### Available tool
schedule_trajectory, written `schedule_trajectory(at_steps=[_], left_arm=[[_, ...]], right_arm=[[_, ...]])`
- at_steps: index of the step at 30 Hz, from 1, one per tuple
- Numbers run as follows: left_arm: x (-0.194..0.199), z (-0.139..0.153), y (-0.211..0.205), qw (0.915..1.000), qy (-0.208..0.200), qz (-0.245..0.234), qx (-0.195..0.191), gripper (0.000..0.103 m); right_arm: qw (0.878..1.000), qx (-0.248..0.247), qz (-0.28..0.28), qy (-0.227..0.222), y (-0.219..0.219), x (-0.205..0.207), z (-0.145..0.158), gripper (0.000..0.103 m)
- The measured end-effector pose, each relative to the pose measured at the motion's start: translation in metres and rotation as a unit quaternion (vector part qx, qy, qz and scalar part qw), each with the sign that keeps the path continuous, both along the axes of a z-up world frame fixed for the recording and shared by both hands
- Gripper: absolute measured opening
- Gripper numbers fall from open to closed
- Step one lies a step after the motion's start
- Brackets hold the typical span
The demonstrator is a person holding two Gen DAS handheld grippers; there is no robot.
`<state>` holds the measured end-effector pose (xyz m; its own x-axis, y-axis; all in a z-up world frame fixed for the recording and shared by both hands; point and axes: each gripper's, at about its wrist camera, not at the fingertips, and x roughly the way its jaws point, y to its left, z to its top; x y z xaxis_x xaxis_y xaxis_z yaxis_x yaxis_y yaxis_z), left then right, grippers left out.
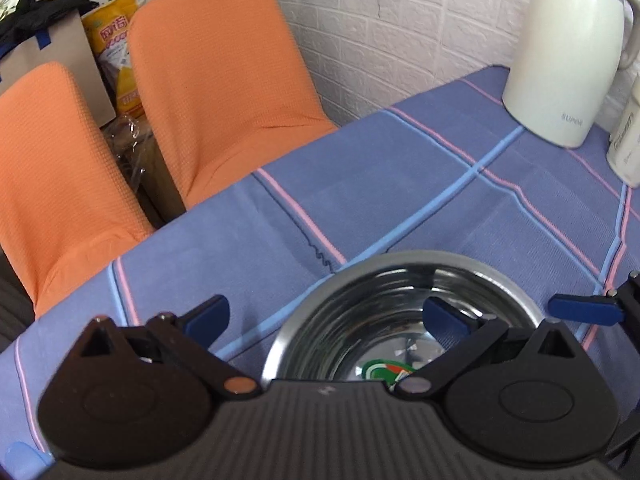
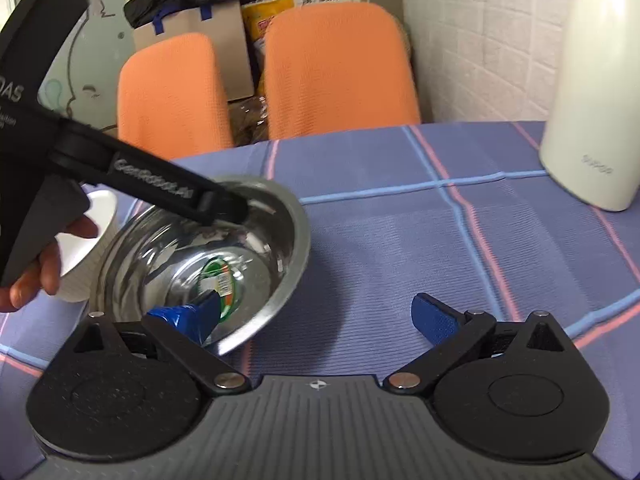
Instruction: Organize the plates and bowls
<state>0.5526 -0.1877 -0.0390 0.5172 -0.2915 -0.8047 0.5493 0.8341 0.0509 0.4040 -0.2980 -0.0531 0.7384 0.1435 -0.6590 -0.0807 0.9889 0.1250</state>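
A shiny steel bowl with a green and orange sticker inside sits on the blue checked tablecloth. My left gripper is open and straddles its left rim, one finger inside. In the right wrist view the bowl looks tilted. My right gripper is open and straddles its near rim, the left fingertip inside, the right one on the cloth. The left gripper's finger reaches over the bowl's far rim. A white ribbed bowl sits behind the steel bowl, left, partly hidden by the hand.
A cream thermos jug and a white container stand at the table's far right by the white brick wall. Two orange chairs stand along the far table edge, with bags and a cardboard box behind them.
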Motion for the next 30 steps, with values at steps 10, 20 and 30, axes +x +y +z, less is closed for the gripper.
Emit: schedule_trajectory(at_steps=[10,20,30], left_arm=[[0.007,-0.014,0.0,0.9997,0.023,0.005,0.004,0.102],[0.003,-0.014,0.0,0.9994,0.032,-0.006,-0.006,0.102],[-0.011,-0.008,-0.002,0.9974,0.064,-0.015,-0.031,0.066]], right_arm=[[0.999,0.014,0.034,-0.007,0.01,-0.009,0.003,0.089],[0.998,0.035,0.043,-0.002,0.011,-0.01,-0.002,0.089],[0.998,0.022,0.056,-0.013,0.02,-0.006,-0.008,0.086]])
